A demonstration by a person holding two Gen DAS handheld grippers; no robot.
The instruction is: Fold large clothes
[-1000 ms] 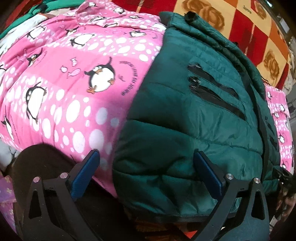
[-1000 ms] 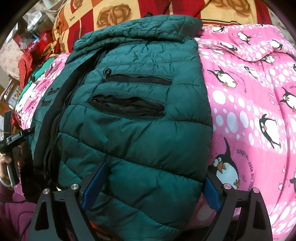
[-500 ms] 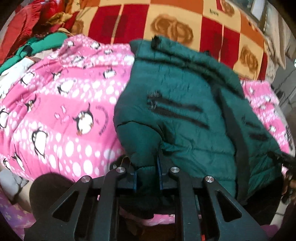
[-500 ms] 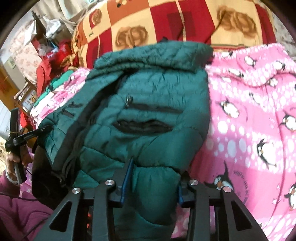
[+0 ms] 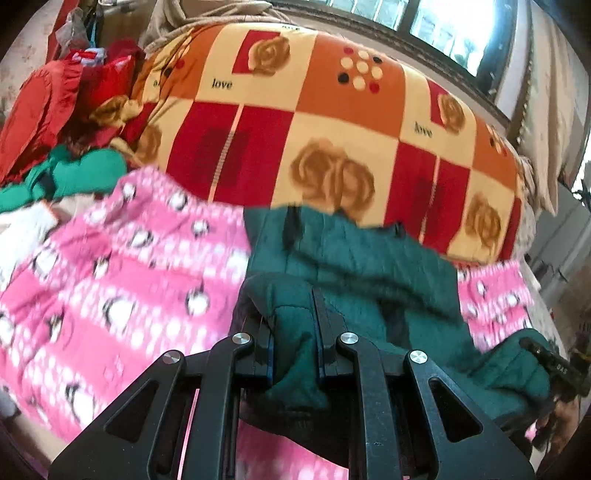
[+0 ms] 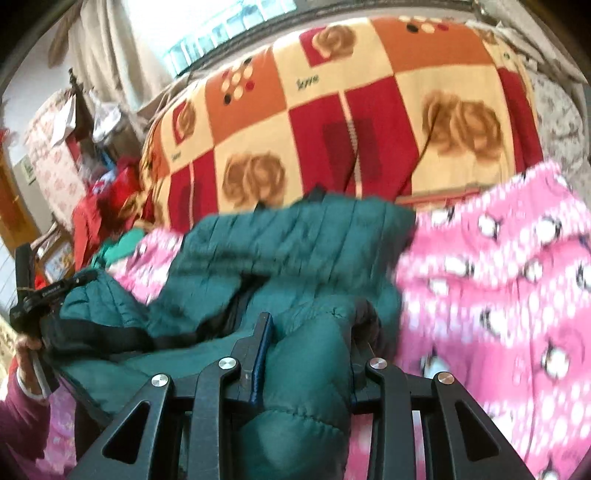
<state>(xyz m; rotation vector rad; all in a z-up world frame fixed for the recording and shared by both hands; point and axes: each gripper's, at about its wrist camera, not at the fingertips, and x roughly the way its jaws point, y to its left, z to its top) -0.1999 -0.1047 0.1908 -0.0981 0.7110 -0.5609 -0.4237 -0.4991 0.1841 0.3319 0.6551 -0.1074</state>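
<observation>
Red clothes pile (image 5: 55, 99): far left in my L view, w/ green garments (image 5: 88, 173) just below it.
Pink penguin blanket (image 5: 122, 280): covers bed surface; lies under and both sides of jacket. Blurred in both views.
Checked rose blanket (image 5: 332, 122): bulky roll behind pink blanket, red/orange/cream squares, "love" print.
Green puffer jacket (image 5: 369, 266): task item, on pink blanket, centre-right in my L view; near hem lifted off blanket and bunched, collar end toward checked roll.
L gripper (image 5: 295, 354): I see it clenched on a fold of jacket's near edge; fabric squeezed between both pads.
R gripper (image 6: 306, 350): clamped on a thick wad of same jacket; blue pad (image 6: 260, 358) pressed into quilting.
Other-tool check: from my R view, L gripper visible far left, jacket corner pinched in it.
Window (image 5: 443, 26): top, behind bed, w/ curtain (image 5: 550, 110) at right.
</observation>
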